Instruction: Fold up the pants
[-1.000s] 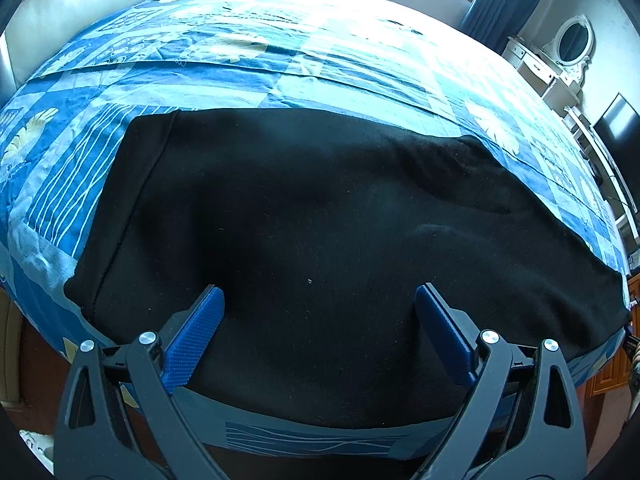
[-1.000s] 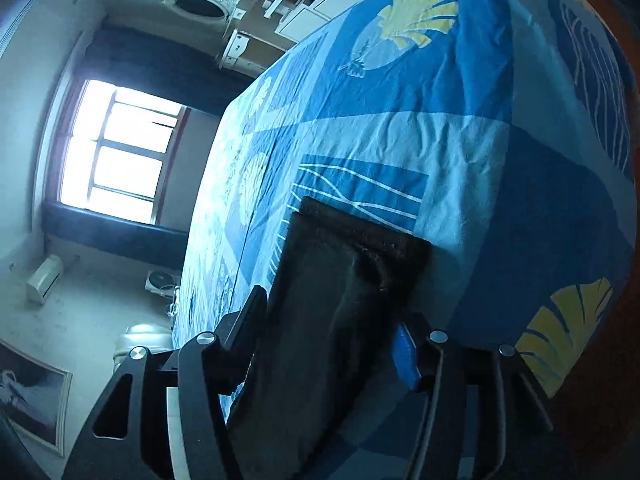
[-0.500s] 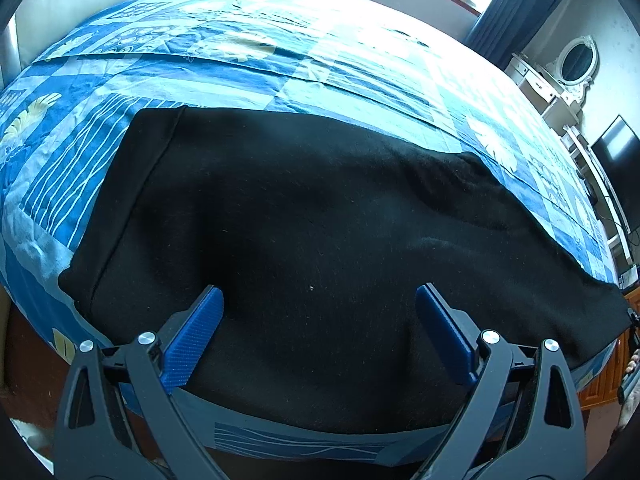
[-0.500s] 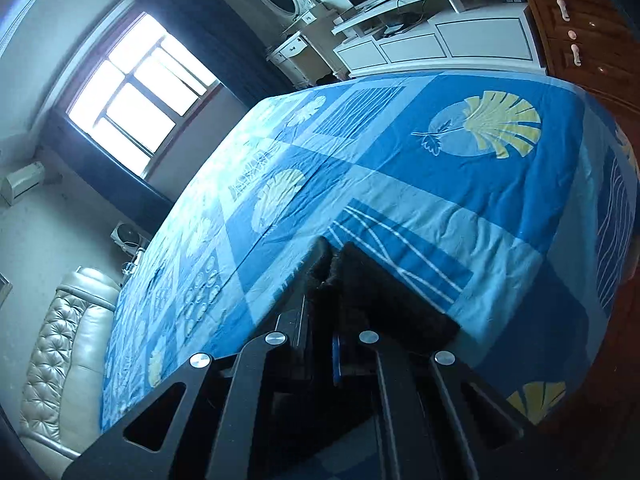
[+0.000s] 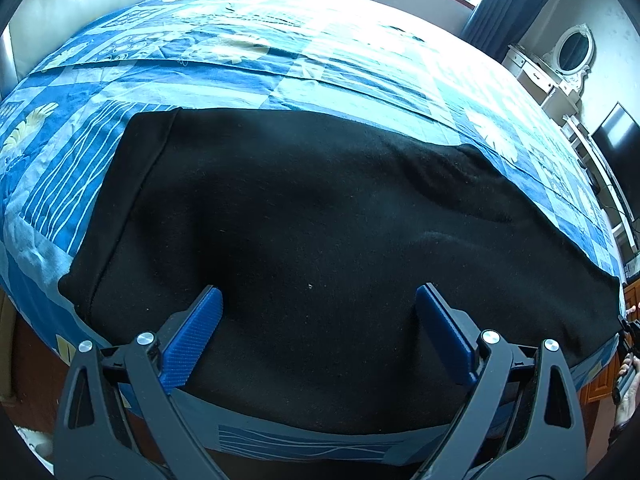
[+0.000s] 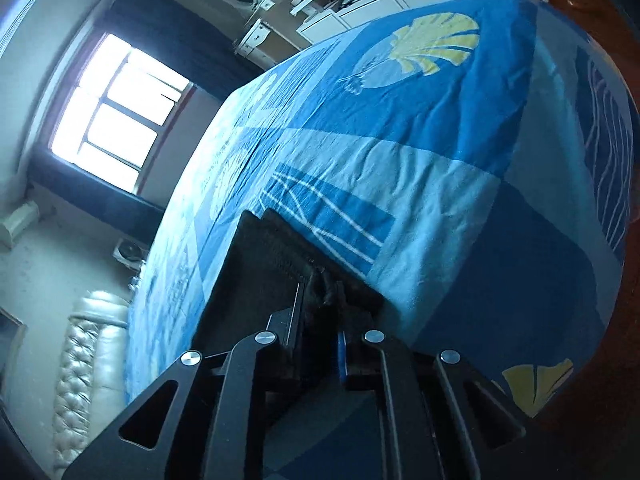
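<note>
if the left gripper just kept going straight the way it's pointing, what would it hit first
Most likely the black pants: the left gripper hangs open above them, angled down at the cloth spread on the bed. Nothing else shows between its fingers, though depth is hard to judge.

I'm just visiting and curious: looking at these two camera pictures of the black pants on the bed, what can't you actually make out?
- Left wrist view: the near edge of the black fleece pants is cut off behind the open left gripper.
- Right wrist view: how much cloth the shut right gripper pinches; its own fingers hide that.
- Right wrist view: the far end of the blue patchwork bedspread is blurred.
- Left wrist view: a hand at the right edge, cropped.
</note>
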### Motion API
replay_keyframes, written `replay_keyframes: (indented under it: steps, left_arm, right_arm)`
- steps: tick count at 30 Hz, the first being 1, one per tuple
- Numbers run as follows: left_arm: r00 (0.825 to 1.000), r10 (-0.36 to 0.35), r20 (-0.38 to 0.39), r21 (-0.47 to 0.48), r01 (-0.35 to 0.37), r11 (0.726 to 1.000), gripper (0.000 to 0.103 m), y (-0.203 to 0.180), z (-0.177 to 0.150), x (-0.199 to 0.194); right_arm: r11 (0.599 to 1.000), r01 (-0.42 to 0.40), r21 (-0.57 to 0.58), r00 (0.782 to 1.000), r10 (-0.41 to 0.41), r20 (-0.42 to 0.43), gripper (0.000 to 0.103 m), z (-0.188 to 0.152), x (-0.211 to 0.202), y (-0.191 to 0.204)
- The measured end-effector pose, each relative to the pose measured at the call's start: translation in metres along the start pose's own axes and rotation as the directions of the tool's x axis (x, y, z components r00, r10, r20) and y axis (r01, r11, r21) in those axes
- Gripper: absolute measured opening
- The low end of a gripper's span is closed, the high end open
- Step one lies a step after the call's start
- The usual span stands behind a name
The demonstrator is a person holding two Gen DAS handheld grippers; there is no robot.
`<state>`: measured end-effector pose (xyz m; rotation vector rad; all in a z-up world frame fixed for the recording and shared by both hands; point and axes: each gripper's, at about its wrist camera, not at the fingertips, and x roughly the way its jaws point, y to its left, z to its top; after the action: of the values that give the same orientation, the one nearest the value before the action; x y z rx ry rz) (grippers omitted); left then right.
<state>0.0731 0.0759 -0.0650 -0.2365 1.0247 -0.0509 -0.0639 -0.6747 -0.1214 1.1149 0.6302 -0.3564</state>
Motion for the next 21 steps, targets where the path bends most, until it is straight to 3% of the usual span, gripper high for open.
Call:
replay_keyframes:
  steps: [4, 6, 9, 12, 15, 17, 20, 21]
  left_arm:
    - [1.0, -0.009, -0.002, -0.004, 0.009, 1.0, 0.096, 0.001, 0.001, 0.0]
    - [1.0, -0.016, -0.004, -0.012, 0.016, 1.0, 0.096, 0.002, 0.001, -0.001]
    - [0.999, -0.034, -0.006, -0.031, 0.034, 0.999, 0.096, 0.006, 0.002, -0.002]
    - [0.999, -0.045, -0.009, -0.042, 0.044, 0.998, 0.096, 0.007, 0.003, -0.002]
    - [0.999, -0.052, -0.009, -0.048, 0.052, 0.997, 0.096, 0.008, 0.004, -0.003]
    - [0.998, -0.055, -0.01, -0.045, 0.054, 0.997, 0.096, 0.008, 0.004, -0.003]
    - [0.998, -0.061, -0.012, -0.037, 0.061, 0.997, 0.096, 0.009, 0.004, -0.003]
    - [0.998, -0.064, -0.013, -0.035, 0.063, 0.997, 0.096, 0.01, 0.004, -0.003]
  right_arm:
    - [1.0, 0.0, 0.014, 1.0, -0.001, 0.024, 0.015, 0.002, -0.01, -0.004]
    - [0.995, 0.085, 0.049, 0.993, -0.089, 0.072, 0.021, 0.006, -0.022, -0.013]
    - [0.989, 0.107, 0.106, 0.989, -0.116, 0.089, 0.021, 0.014, -0.035, -0.02]
    - [0.996, 0.079, -0.03, 0.994, -0.076, 0.084, 0.021, 0.016, -0.037, 0.021]
    - [0.98, -0.011, -0.197, 1.0, 0.01, -0.007, 0.022, 0.007, -0.017, 0.084]
    - [0.95, -0.073, -0.305, 0.995, 0.047, -0.091, 0.026, -0.01, 0.005, 0.13]
    - [0.884, -0.203, -0.421, 0.963, 0.103, -0.248, 0.036, -0.044, 0.048, 0.199]
    - [0.856, -0.26, -0.446, 0.941, 0.121, -0.316, 0.036, -0.061, 0.067, 0.223]
